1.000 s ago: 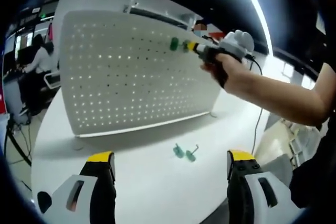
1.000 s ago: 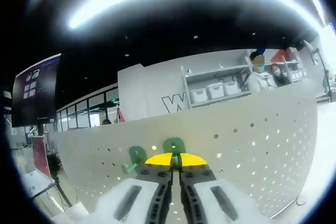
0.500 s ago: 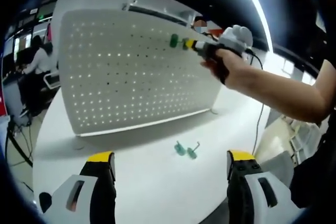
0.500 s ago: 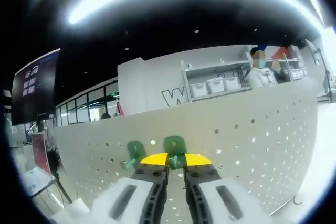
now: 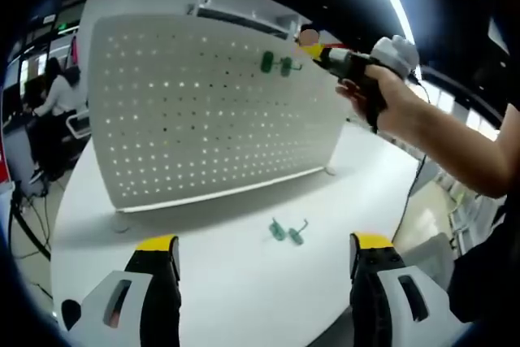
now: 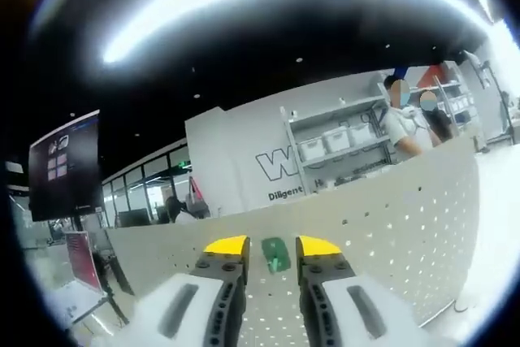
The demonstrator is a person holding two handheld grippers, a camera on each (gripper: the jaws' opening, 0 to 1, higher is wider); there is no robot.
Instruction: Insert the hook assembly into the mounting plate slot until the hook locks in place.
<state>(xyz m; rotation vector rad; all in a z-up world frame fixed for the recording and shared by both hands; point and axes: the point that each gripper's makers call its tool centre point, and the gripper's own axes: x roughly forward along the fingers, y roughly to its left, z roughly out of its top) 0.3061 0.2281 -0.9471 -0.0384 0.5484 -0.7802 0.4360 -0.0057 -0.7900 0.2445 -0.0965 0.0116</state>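
Observation:
A white perforated mounting plate (image 5: 203, 111) stands upright on the white table (image 5: 227, 282). Two green hook assemblies (image 5: 266, 61) (image 5: 285, 65) hang side by side near its top edge. My right gripper (image 5: 311, 49), held in a person's hand, sits just right of them, apart from the plate. In the right gripper view the right gripper (image 6: 272, 247) is open, and one green hook (image 6: 276, 256) shows on the plate (image 6: 390, 209) between the jaws. Two more green hooks (image 5: 278, 231) (image 5: 296, 236) lie on the table. My left gripper (image 5: 264, 243) is open and empty, low over the table.
A person's forearm (image 5: 439, 140) reaches in from the right, with a cable (image 5: 404, 193) hanging below it. A seated person (image 5: 53, 91) is at far left. Behind the plate are shelves with bins (image 6: 333, 140), people (image 6: 406, 119) and a dark screen (image 6: 65, 164).
My right gripper has opened and let go of the green hook, which stays on the plate. It has drawn back to the right, away from the plate. The left gripper has not moved.

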